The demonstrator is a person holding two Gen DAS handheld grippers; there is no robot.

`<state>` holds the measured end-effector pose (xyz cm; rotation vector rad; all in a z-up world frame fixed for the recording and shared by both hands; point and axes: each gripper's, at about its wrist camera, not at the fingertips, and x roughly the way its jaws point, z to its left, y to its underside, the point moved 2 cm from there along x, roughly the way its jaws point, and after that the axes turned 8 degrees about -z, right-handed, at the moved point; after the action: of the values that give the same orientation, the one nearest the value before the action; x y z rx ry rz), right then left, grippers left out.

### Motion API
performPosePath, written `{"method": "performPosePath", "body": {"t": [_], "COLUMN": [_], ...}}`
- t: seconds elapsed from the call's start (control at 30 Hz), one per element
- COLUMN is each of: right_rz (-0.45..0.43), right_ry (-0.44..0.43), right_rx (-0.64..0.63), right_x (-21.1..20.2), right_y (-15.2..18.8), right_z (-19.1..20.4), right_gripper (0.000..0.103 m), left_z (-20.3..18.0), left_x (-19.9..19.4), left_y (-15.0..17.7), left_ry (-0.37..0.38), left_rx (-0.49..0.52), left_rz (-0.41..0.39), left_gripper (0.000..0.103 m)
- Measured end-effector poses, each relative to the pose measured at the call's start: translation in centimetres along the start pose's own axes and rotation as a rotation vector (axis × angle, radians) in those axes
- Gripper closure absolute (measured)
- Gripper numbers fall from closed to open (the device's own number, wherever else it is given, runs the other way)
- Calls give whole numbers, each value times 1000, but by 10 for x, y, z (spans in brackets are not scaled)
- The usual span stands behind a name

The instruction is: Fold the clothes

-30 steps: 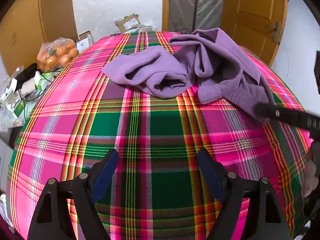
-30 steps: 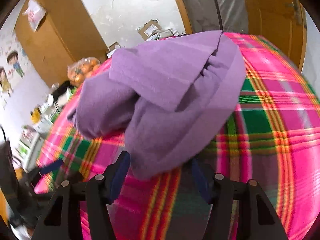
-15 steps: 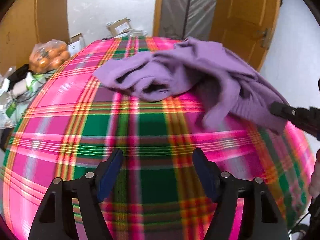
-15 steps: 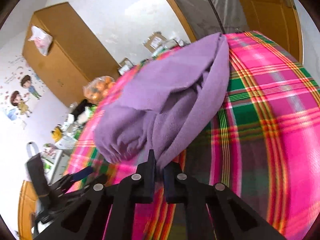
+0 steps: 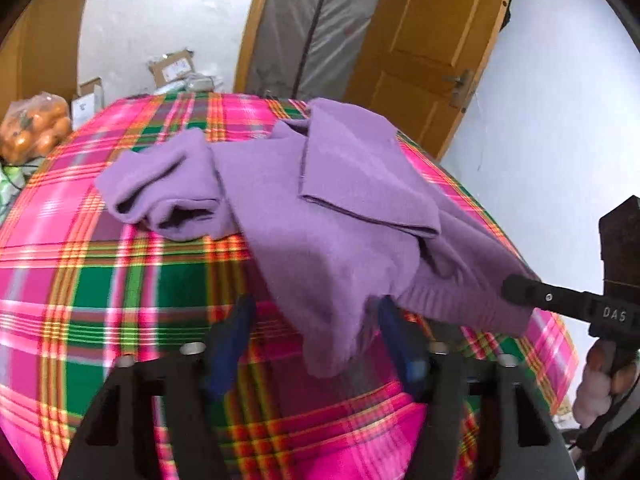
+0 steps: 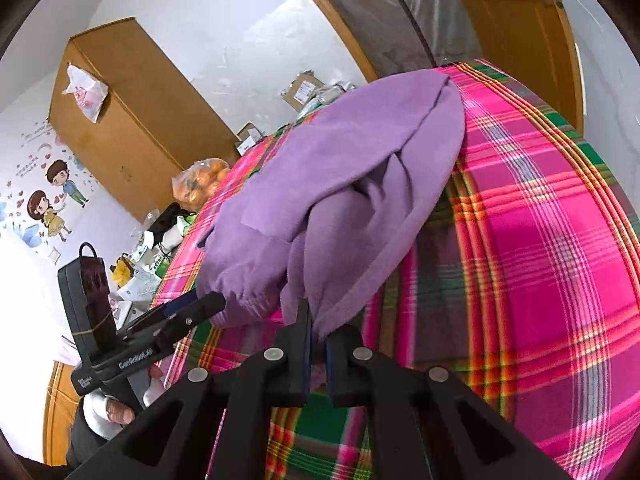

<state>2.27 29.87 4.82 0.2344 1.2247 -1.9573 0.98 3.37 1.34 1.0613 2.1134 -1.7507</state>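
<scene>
Even, bright indoor light; strong fisheye bend and motion blur close to the tools.

Light is soft, with only faint shadow on the cloth point(image 5: 120, 288) under the garment point(image 5: 328, 216). The white wall point(image 6: 24, 288) far left of the right tool blows out to glare. Plaid stripes just ahead of both tools smear; the left gripper point(image 5: 316, 344) fingers are blurred. Black vignette rings each picture, and the door frame point(image 5: 256, 20) curves.

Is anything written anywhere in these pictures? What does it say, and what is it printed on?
"DAS" – white letters on the black arm of the right gripper, left wrist view.
"GenRobot.AI" – white print on the left gripper body, right wrist view; the smaller label below it is too blurred.
Cardboard box shipping labels: too small to read.
Cartoon wall sticker script: illegible.
</scene>
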Motion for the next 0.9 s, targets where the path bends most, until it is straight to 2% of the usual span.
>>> {"method": "performPosePath", "body": {"t": [0.03,0.07,0.1,0.13,0.27,0.4,0.67,0.73,0.83,0.9], "right_rz": [1,2,4,5,16,26,75,73,75,78], "right_ry": [-1,-2,-4,-6,-20,-73,-310,-412,-411,-399], "right_rx": [-3,-5,-10,-19,-51,-94,-259,-314,-315,-311], "right_x": [-1,-1,-2,-2,-1,-1,5,3,8,12], "right_y": [0,0,0,0,3,5,10,10,10,9], "right_z": [1,2,4,6,17,36,118,151,149,145], "right_gripper": [97,97,97,97,97,97,98,98,97,94], "left_z": [-1,-4,-7,-10,-13,7,80,94,115,132], "left_x": [5,10,10,9,-1,-29,-115,-134,-161,-165], "left_y": [1,1,3,5,4,-10,-53,-60,-68,-65], "left_ry": [15,32,44,48,43,-22,-234,-277,-351,-393], "left_rx": [-7,-18,-26,-25,-27,-55,-156,-171,-197,-233], "left_rz": [16,34,44,43,8,-85,-288,-327,-383,-376], "left_gripper": [70,79,83,93,95,95,97,97,97,97]}}
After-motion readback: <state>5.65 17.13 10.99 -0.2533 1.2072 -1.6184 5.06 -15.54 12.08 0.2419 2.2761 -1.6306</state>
